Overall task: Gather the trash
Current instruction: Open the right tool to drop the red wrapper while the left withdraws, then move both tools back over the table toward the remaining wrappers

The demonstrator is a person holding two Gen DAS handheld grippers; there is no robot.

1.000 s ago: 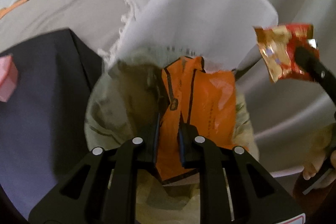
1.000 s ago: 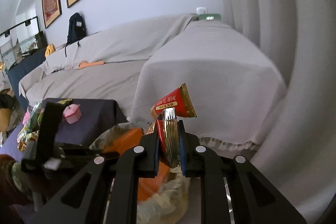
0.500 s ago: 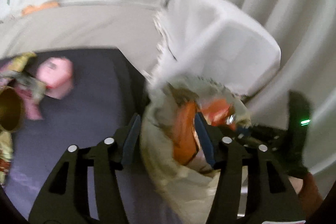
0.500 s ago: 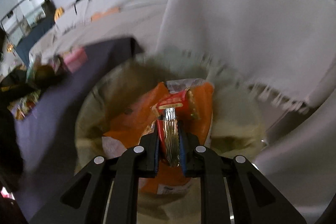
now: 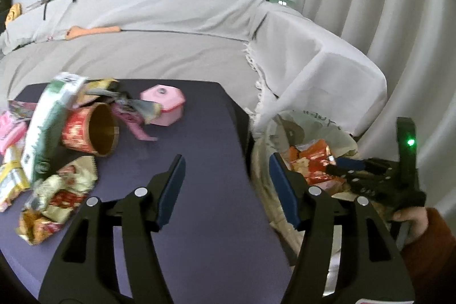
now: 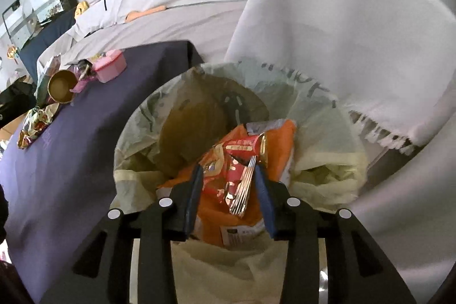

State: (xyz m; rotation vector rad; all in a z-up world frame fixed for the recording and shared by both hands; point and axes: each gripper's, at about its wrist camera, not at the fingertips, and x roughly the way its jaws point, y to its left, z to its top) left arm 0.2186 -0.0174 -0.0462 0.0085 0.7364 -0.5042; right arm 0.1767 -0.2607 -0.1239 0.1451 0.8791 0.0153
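We are at the drop-off step: our right hand-held gripper (image 6: 228,187) hangs over the pale, plastic-lined trash bin (image 6: 136,116), its jaws having just been opening, and the crinkled red-and-gold foil snack wrapper (image 6: 239,161) now sits loose between the parted pads, resting on the flat orange packet (image 6: 282,144) already in the bin. Our left hand-held gripper (image 5: 226,184) has just been opening too; its jaws stand wide apart with nothing between them, above the dark purple bench (image 5: 199,133), the bin's rim at its three o'clock. Trash is left on the bench at the left gripper's ten o'clock: a crumpled gold-and-red wrapper (image 5: 57,195), a tipped red-and-gold paper cup (image 5: 91,133), a green-and-white carton (image 5: 48,121) and a pink hexagonal box (image 5: 165,104). Next, we judge, the right gripper must lift clear without snagging the wrapper, while the left reaches for the nearest crumpled wrapper.
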